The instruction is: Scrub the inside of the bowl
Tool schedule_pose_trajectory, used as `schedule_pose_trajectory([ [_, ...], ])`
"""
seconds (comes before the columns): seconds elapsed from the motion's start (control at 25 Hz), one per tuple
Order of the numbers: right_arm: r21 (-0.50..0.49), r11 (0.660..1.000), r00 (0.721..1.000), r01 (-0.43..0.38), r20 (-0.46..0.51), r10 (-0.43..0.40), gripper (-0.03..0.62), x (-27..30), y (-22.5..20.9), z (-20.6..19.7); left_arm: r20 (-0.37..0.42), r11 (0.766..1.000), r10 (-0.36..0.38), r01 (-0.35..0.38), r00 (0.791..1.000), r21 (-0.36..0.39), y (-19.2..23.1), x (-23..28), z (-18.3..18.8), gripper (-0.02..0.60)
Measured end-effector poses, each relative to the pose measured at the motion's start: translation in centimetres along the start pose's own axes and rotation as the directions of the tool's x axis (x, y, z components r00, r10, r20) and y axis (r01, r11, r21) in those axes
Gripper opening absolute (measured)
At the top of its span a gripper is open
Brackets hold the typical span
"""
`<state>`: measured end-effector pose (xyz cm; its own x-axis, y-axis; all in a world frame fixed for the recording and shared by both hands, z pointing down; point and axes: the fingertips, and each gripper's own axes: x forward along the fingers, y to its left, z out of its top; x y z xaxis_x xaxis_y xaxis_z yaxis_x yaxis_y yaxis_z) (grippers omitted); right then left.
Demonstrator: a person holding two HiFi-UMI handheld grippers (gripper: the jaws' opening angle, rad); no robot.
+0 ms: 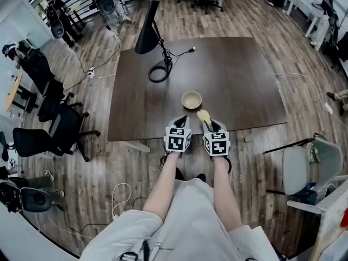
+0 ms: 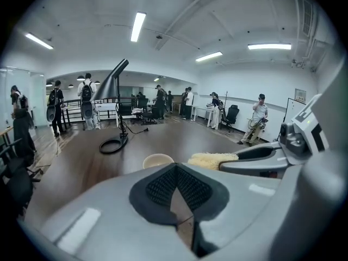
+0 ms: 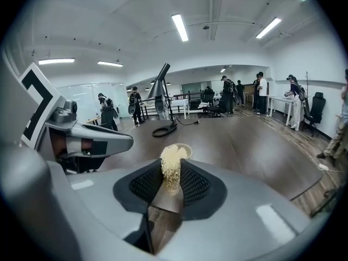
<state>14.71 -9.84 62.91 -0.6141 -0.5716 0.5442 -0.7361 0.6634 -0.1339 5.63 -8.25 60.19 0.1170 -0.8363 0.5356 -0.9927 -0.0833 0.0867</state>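
Note:
A small beige bowl stands upright on the dark wooden table, a little in from its front edge; it also shows as the bowl and the bowl ahead of each gripper. My right gripper is shut on a pale yellow fibrous scrubber, which pokes forward toward the bowl without touching it. In its own view the right gripper pinches the scrubber. My left gripper hovers beside it at the table's front edge. The left gripper is shut and holds nothing.
A black desk lamp with a coiled cable stands at the back left of the table. Office chairs crowd the floor on the left, and a grey chair is on the right. Several people stand far off.

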Motion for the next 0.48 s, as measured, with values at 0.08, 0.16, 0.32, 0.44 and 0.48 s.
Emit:
schedule_pose_trajectory([
  [0.08,0.0,1.0,1.0,0.001,0.005,-0.001,0.115,-0.17,-0.11,0.19,0.004,1.0,-0.003,0.003,1.0,0.0,-0.32,-0.02,0.19,0.001],
  [0.16,-0.006,1.0,1.0,0.002,0.013,-0.002,0.115,-0.37,-0.16,0.55,0.008,1.0,-0.005,0.005,1.0,0.001,-0.64,-0.02,0.41,0.0],
  [0.32,-0.02,1.0,1.0,0.005,0.02,-0.005,0.115,-0.66,-0.02,0.85,0.015,1.0,-0.006,0.006,1.0,0.0,-0.9,-0.13,0.46,0.0],
  [0.44,-0.028,1.0,1.0,0.009,0.025,-0.008,0.115,-0.65,-0.11,0.94,0.022,1.0,-0.008,0.008,1.0,-0.001,-1.03,-0.13,0.48,0.001],
  [0.48,-0.03,1.0,1.0,0.009,0.026,-0.009,0.115,-0.66,-0.14,0.97,0.024,1.0,-0.009,0.009,1.0,0.0,-1.09,-0.14,0.47,0.001],
])
